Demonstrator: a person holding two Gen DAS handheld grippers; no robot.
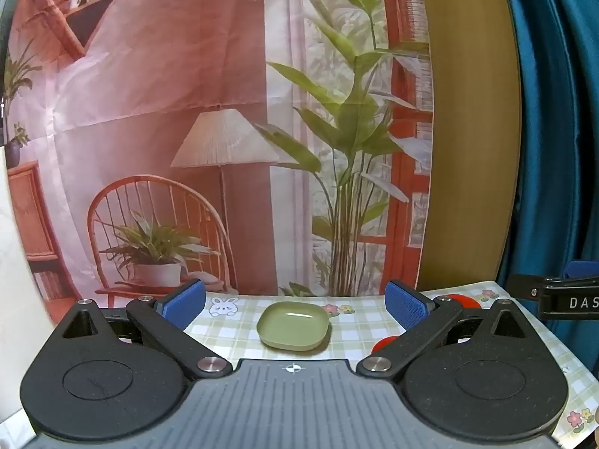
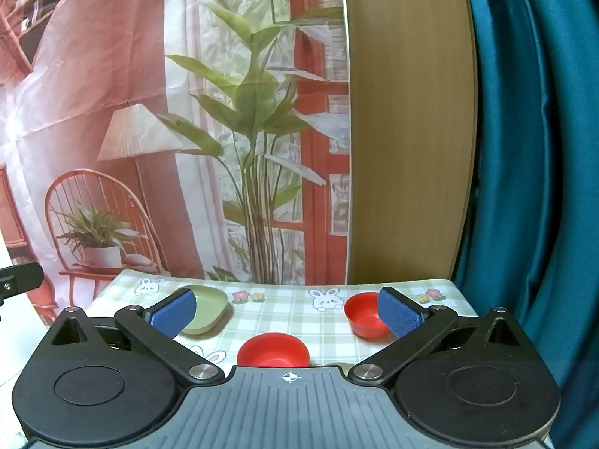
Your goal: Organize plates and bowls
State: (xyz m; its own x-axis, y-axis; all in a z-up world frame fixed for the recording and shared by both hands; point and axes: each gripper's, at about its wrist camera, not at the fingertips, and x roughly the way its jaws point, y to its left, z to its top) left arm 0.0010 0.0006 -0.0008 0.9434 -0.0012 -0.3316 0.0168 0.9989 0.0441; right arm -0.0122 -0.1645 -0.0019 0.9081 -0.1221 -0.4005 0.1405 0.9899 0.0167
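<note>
A green squarish plate (image 1: pixel 293 325) lies on the checked tablecloth (image 1: pixel 232 327), straight ahead of my left gripper (image 1: pixel 295 305), which is open and empty above the near table. The plate also shows in the right wrist view (image 2: pixel 207 308), partly behind the left blue pad. My right gripper (image 2: pixel 286 312) is open and empty. A red bowl (image 2: pixel 272 350) sits just in front of it, between the fingers. A second red bowl (image 2: pixel 365 314) sits further back right, touching the line of the right blue pad (image 2: pixel 397 310). Both red bowls (image 1: pixel 385 344) peek out behind the left gripper's right finger.
A printed backdrop of a room with plants (image 1: pixel 224 131) hangs right behind the table. A wooden panel (image 2: pixel 408 131) and a teal curtain (image 2: pixel 531 149) stand at the right. The table's right edge (image 2: pixel 464 299) is near the far red bowl.
</note>
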